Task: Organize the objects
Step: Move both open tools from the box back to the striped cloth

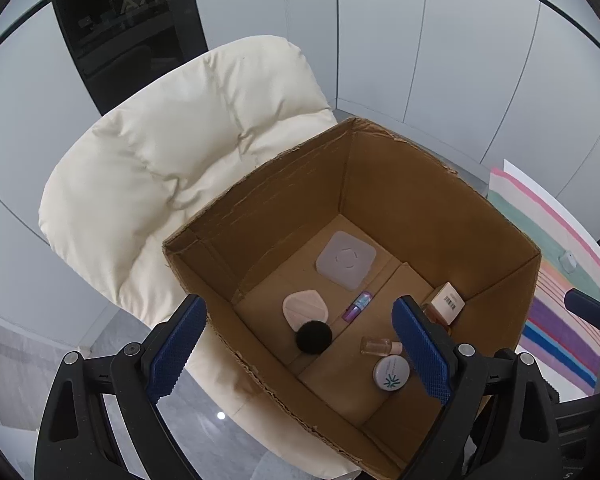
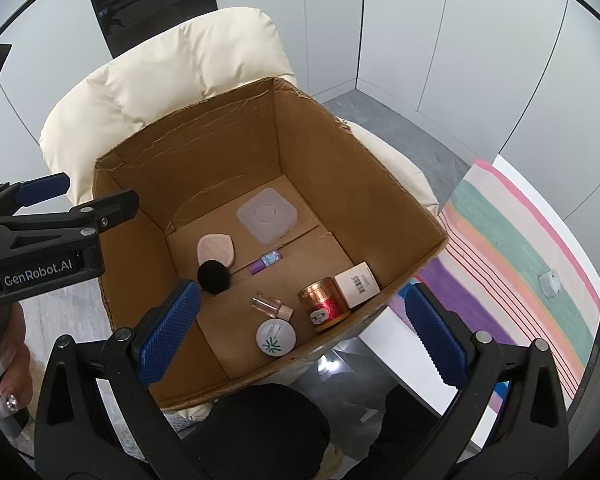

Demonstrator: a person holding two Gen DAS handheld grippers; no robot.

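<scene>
- Cardboard box, open-topped, on a cream padded chair; small toiletries lie loose on its floor.
- Red tin, near wall of box: stiff, likely slick; take by its round sides.
- Small glass bottle, beside the tin, on its side: fragile, apt to roll.
- Powder puff and black brush head, toward box's left wall: soft, light.
- Left gripper and right gripper, above box: jaws apart, empty.
- Tin mostly hidden behind a finger in left view; labels unreadable.

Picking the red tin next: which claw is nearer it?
Right, I'd judge. The right claw hovers open just above the red tin; the left claw sits farther toward the box's opposite side.
</scene>
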